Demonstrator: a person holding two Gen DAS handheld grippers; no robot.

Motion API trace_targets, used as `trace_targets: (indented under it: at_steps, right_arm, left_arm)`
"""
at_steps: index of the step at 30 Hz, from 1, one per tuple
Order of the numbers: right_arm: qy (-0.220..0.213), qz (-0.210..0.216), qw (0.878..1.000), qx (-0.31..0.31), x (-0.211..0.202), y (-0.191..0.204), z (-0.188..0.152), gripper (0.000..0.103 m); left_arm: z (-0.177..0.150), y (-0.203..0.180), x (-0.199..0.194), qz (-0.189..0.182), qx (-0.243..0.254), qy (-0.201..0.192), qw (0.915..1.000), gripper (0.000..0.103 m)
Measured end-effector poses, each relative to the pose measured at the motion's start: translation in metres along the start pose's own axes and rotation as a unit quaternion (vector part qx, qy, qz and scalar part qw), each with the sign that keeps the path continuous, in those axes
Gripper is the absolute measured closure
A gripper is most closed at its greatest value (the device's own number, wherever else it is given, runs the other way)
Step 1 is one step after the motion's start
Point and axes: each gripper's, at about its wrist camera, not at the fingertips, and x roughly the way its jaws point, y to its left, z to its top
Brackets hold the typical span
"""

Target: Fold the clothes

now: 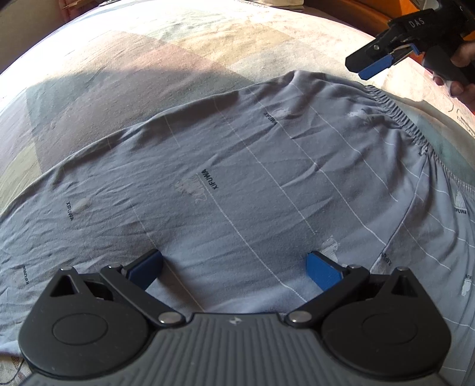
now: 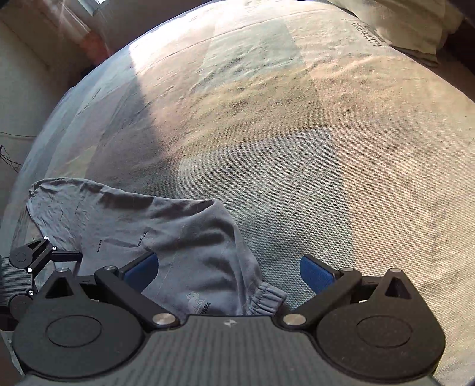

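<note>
Left wrist view
- Garment: grey trousers (image 1: pixel 237 178) with thin white lines and printed "XIFUWA" marks, spread nearly flat and lightly creased on the bed cover (image 1: pixel 148 59).
- Waistband: gathered elastic edge (image 1: pixel 397 110) at the upper right of the cloth.
- Left gripper (image 1: pixel 234 268): low over the near part of the trousers, blue pads wide apart, nothing between them; whether the tips touch the cloth cannot be told.
- Right gripper (image 1: pixel 377 66): upper right, raised above the bed just beyond the waistband, seen side-on; cannot tell how far its pads are parted.
- Hand (image 1: pixel 460 77): wrapped round the handle of the right gripper at the frame edge.
- Surface: bed cover in pale pink, beige and grey-green blocks, sunlit at the top, shaded on the left.

Right wrist view
- Right gripper (image 2: pixel 228 271): blue pads spread wide and empty, over the waistband end.
- Garment: trousers (image 2: pixel 148 231) reaching left and away, elastic waistband (image 2: pixel 264 300) bunched just ahead of the gripper body.
- Left gripper (image 2: pixel 63 256): partly seen at the left edge, beside the trousers.
- Surface: bed cover (image 2: pixel 297 133) bearing the print "DREAMCITY", a sun patch at upper left.
- Pillow (image 2: pixel 415 26): pale, at the far upper right of the bed.
</note>
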Motion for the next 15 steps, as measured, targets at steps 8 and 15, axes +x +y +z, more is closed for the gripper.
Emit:
trace_targets:
  at_steps: [8, 15]
  right_arm:
    - [0.049, 0.049, 0.998, -0.014, 0.006, 0.002, 0.002, 0.0]
    - [0.085, 0.111, 0.99, 0.005, 0.009, -0.017, 0.013, 0.0]
  left_arm:
    - [0.0, 0.0, -0.001, -0.002, -0.002, -0.003, 1.0, 0.0]
    - [-0.003, 0.0, -0.002, -0.003, -0.002, -0.012, 0.9999, 0.0]
